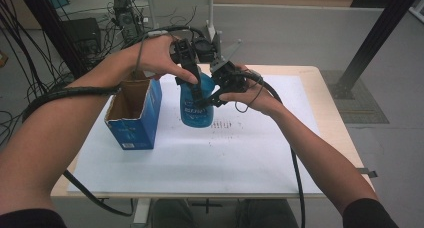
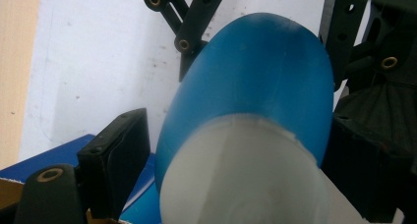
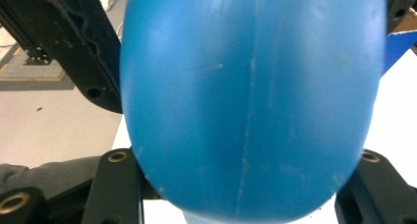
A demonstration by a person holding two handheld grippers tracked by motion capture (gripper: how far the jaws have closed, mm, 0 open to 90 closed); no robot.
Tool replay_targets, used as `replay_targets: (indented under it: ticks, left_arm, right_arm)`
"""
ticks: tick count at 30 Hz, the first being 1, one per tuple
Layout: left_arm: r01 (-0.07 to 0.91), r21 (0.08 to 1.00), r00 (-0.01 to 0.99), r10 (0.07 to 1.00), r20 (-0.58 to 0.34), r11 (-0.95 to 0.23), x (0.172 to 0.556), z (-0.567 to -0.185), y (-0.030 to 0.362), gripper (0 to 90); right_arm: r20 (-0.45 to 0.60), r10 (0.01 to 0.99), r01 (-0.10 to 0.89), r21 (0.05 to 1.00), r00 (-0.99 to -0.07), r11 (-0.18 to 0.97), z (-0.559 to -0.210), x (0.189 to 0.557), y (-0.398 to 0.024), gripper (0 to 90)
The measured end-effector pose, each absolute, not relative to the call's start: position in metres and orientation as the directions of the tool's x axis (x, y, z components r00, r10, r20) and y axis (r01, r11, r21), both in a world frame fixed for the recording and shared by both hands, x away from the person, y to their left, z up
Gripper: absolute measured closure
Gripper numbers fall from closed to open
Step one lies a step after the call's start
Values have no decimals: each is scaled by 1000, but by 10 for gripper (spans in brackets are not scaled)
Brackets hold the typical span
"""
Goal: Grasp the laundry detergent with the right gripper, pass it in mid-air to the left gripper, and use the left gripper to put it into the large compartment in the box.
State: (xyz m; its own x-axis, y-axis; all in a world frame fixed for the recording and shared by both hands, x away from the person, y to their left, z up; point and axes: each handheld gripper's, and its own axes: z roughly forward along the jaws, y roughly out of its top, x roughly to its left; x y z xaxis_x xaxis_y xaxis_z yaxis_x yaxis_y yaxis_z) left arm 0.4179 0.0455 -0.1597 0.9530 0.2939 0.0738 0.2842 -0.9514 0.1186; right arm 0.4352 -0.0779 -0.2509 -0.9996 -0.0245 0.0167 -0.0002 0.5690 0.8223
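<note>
Blue bottle (image 3: 251, 101) cropped at top and bottom in right gripper view, label print (image 1: 192, 110) too small to read, open box (image 1: 134, 113) interior shadowed

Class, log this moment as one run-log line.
left claw: shut on blue bottle | right claw: shut on blue bottle | open blue carton: beside, left

Illumination is even and diffuse; shadows on the white surface (image 1: 240, 153) are faint. The high view is soft, with wide-angle stretching of the forearms at the bottom corners. In both gripper views the blue bottle (image 3: 251, 101) sits close and blurred, without glare.
</note>
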Motion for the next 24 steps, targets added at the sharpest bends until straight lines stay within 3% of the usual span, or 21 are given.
replay_targets:
  ticks: [15,24]
  left_arm:
    - [300,138,950,309,46,-944,417,-163,49,164]
    - [264,113,961,271,50,-958,419,-161,51,163]
  right_arm:
    - [-12,-28,-26,819,-1000,573,-252,435,-77,431]
    - [-11,-27,-25,819,-1000,574,-251,434,-78,431]
